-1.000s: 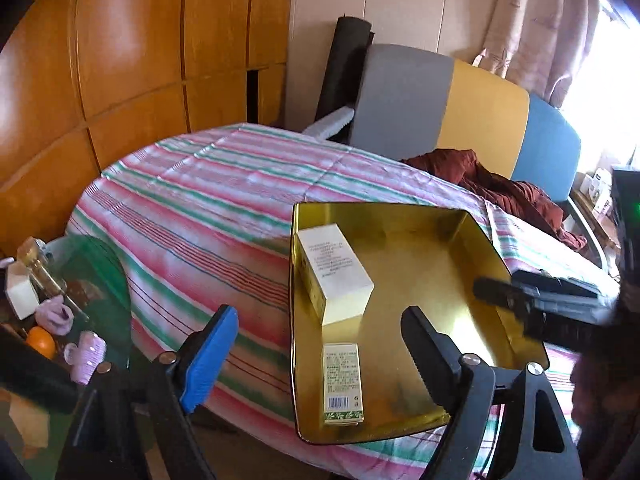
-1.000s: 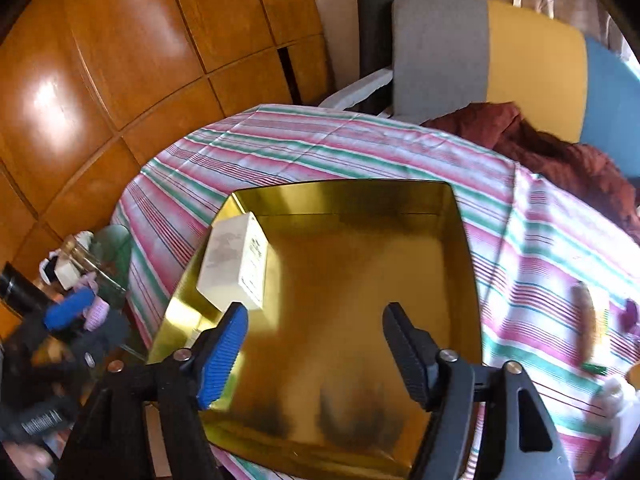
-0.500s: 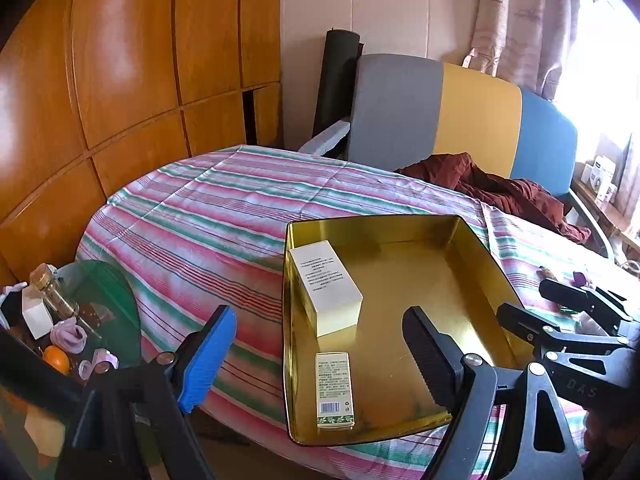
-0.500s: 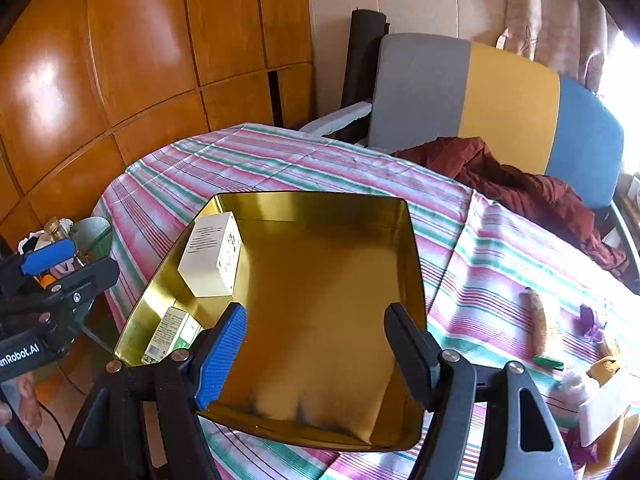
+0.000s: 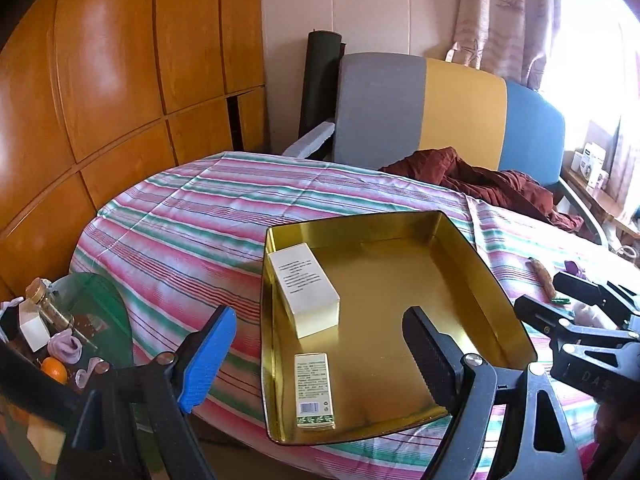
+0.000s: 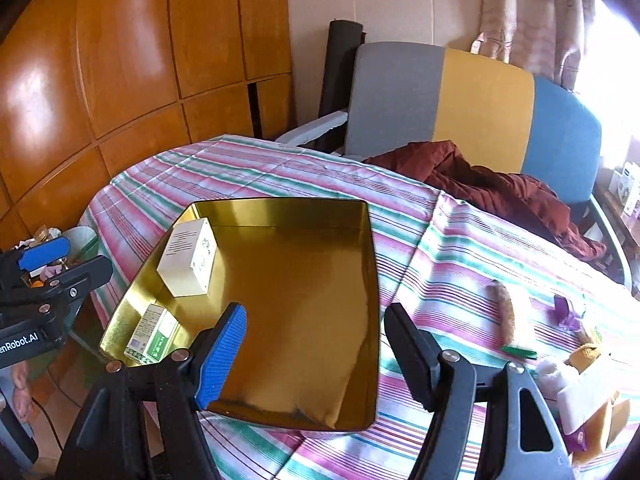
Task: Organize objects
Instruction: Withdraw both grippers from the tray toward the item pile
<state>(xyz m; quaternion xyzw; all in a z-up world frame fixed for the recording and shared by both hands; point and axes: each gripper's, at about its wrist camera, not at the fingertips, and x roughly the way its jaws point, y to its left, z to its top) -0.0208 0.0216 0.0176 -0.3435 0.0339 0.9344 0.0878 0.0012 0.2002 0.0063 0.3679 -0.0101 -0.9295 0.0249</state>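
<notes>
Brush (image 6: 507, 314), perhaps, beside gold tray (image 6: 370, 264) (right view only)

A wooden wardrobe (image 5: 120, 80) stands behind the table. A grey, yellow and blue sofa (image 6: 440, 96) lies past the table's far edge, a maroon garment (image 6: 492, 184) heaped on it, curtain (image 5: 508, 20) above.

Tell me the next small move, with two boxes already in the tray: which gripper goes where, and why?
Probably swing the right gripper right toward the brown stick on the cloth. Both grippers are open and empty, the gold tray has room, and loose items lie on that side.
</notes>
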